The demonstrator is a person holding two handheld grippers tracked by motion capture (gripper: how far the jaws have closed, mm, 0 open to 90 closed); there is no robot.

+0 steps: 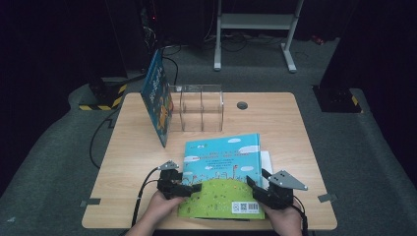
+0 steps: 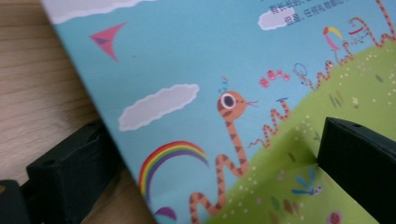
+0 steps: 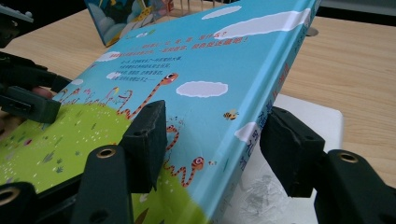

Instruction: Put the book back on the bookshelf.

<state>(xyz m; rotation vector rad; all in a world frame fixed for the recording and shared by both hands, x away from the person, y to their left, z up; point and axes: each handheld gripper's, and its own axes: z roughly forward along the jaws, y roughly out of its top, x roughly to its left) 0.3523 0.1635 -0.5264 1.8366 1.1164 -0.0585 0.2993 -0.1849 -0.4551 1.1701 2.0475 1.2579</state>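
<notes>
A wooden table (image 1: pixel 275 123) carries a picture book (image 1: pixel 223 172) with a blue-sky and green-hill back cover, lying near the person's edge with its barcode toward the person. The left claw (image 1: pixel 189 188) meets the book's left edge: in the left gripper view one black jaw sits on the green part of the cover and the other lies below the edge against the table, so the jaws straddle the picture book (image 2: pixel 210 93) at a moderate opening; whether they press it cannot be told. The right claw (image 1: pixel 255 189) meets the book's lower right corner. In the right gripper view its jaws stand wide apart on either side of the spine, the left jaw resting on the cover of the picture book (image 3: pixel 196 79), the right jaw just beside the spine and over a white booklet (image 3: pixel 299 154) that lies under the book; a firm grip cannot be confirmed. In that view the book is tilted, its spine side raised off the white booklet (image 1: pixel 266 162). At the far side of the table a clear acrylic book rack (image 1: pixel 199 107) with dividers stands upright, and a second picture book (image 1: pixel 157 96) leans upright against its left end. A round grommet (image 1: pixel 242 105) is set in the table just right of the rack.
</notes>
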